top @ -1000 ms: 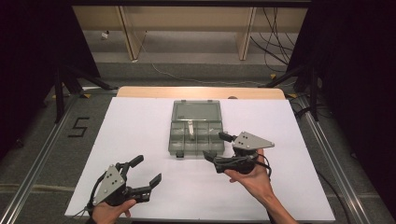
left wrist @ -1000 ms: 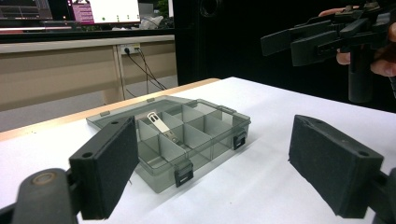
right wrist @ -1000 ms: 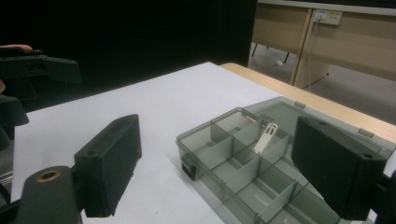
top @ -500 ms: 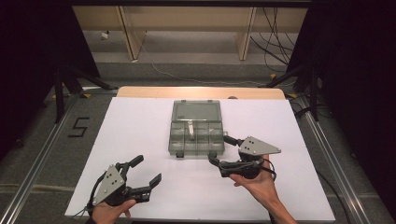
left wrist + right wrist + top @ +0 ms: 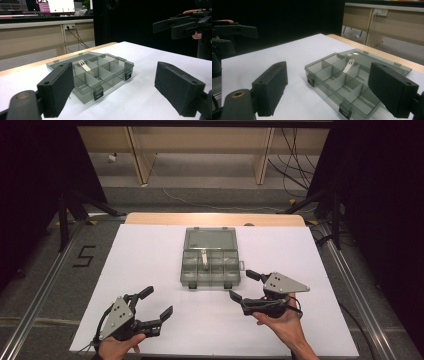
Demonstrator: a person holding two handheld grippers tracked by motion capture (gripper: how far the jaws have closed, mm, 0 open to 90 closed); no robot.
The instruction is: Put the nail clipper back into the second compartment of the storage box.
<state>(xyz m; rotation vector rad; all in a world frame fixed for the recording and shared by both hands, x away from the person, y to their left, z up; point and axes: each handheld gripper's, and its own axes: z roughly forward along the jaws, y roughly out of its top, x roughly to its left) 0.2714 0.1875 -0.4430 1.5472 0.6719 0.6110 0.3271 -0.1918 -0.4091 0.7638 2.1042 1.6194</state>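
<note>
A smoky clear compartment box (image 5: 209, 264) (image 5: 100, 75) (image 5: 344, 80) lies open in the middle of the white table, its lid folded flat behind it. A white clip (image 5: 204, 257) (image 5: 87, 67) (image 5: 348, 66) rests in a middle compartment. My left gripper (image 5: 156, 302) is open near the front left of the table, well short of the box; its pads (image 5: 58, 91) frame the box. Just to the right of the box's front corner, my right gripper (image 5: 244, 286) hangs open, and its pads (image 5: 272, 86) also frame the box.
The white sheet (image 5: 150, 265) covers the table, with a wooden edge (image 5: 215, 218) at the far side. Beyond it stand wooden desk legs (image 5: 140, 155) and floor cables (image 5: 200, 202). Metal rails (image 5: 45, 285) run along both sides of the table.
My right gripper has drawn back toward the front of the table and to the right, away from the box. The left gripper has stayed where it was.
</note>
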